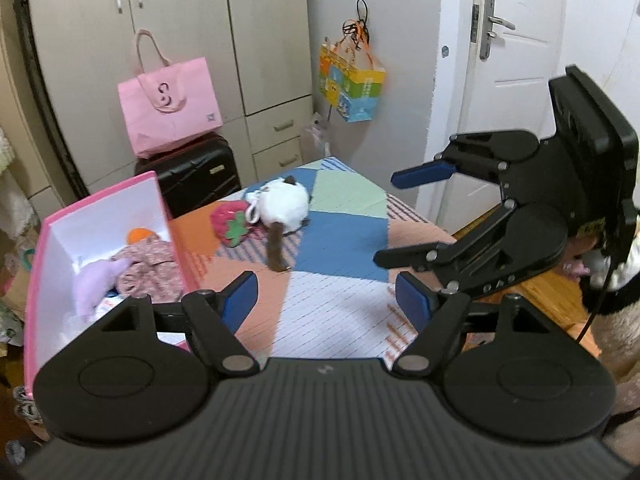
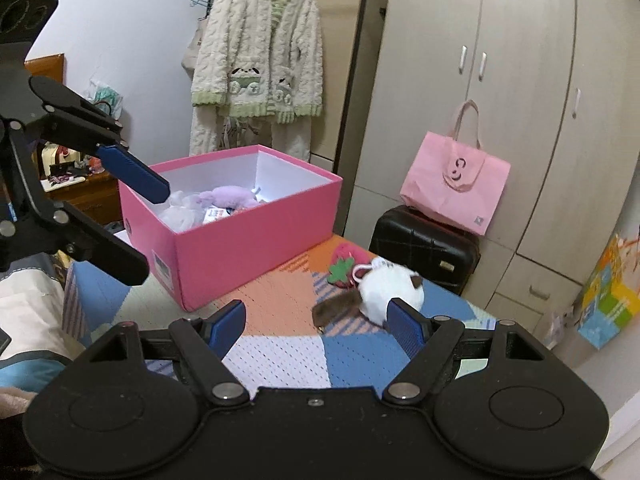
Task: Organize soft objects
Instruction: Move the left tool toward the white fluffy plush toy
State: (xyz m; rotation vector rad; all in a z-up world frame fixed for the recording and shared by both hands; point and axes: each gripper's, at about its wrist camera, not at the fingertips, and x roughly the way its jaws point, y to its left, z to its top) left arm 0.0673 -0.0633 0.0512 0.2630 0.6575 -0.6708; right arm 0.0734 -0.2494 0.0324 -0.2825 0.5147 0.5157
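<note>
Plush cat point(image 2: 390, 286) lies on the patchwork-covered table point(image 2: 280, 364), touching the strawberry toy point(image 2: 344, 260) and well apart from the pink box point(image 2: 256, 236) (which already holds a purple plush point(image 2: 230, 198)). From the right gripper point(image 2: 316, 326), fingers spread and empty, it sits near at about one o'clock, brown tail point(image 2: 336, 306) trailing back toward the fingers. The left gripper point(image 1: 326, 300), also spread and empty, sees it farther off at eleven o'clock, so I judge the right the nearer hand.
</note>
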